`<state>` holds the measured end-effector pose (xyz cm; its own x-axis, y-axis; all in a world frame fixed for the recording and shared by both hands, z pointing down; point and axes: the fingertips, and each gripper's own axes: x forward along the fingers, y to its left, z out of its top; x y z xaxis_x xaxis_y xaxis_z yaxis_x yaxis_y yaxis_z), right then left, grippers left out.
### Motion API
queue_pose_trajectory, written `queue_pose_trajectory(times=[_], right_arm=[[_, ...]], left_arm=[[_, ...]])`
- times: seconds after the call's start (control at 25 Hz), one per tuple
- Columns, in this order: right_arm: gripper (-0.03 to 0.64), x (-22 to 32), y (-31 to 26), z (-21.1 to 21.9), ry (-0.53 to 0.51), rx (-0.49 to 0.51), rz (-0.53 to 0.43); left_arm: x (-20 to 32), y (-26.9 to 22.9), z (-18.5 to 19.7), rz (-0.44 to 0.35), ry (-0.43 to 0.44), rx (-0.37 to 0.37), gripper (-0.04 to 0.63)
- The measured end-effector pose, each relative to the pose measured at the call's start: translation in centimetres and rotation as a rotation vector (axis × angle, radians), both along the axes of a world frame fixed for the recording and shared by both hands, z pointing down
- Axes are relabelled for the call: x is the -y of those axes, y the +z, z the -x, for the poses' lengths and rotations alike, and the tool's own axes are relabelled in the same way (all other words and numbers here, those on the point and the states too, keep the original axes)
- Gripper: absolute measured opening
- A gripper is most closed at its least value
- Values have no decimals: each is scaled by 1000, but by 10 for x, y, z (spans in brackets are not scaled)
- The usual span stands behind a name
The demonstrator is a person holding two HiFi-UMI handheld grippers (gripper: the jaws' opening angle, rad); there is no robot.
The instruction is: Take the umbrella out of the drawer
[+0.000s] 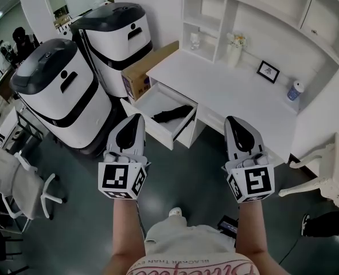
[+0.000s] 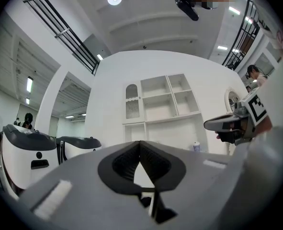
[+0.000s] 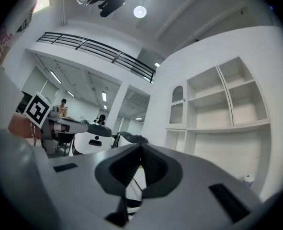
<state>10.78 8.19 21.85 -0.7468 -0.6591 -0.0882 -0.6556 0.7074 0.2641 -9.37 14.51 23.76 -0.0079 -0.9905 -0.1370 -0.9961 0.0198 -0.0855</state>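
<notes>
A black folded umbrella [image 1: 172, 114] lies in the open white drawer [image 1: 152, 125] of the white desk [image 1: 226, 90]. My left gripper [image 1: 135, 119] is held in the air in front of the drawer, a little short of its front edge, jaws shut and empty. To its right, my right gripper [image 1: 234, 121] hangs before the desk front, also shut with nothing in it. In the left gripper view the jaws [image 2: 140, 143] meet at the tip, and the right gripper [image 2: 227, 123] shows at the side. The right gripper view shows its own jaws [image 3: 141, 145] closed.
Two big white-and-black machines [image 1: 63, 90] stand left of the desk, with a cardboard box [image 1: 143, 70] between them and the drawer. On the desk are a picture frame [image 1: 268, 71], a small bottle [image 1: 294, 90] and a vase [image 1: 234, 49]. A white chair [image 1: 324, 171] stands at the right.
</notes>
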Motion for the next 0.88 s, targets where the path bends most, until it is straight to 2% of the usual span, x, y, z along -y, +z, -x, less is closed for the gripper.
queue_pose_trajectory(times=[0.24, 0.88], right_arm=[[8, 17, 5, 27, 11, -29, 3], [9, 72, 10, 66, 8, -32, -4]], left_arm=[[18, 6, 30, 1, 5, -19, 9], [63, 13, 69, 8, -2, -19, 9]])
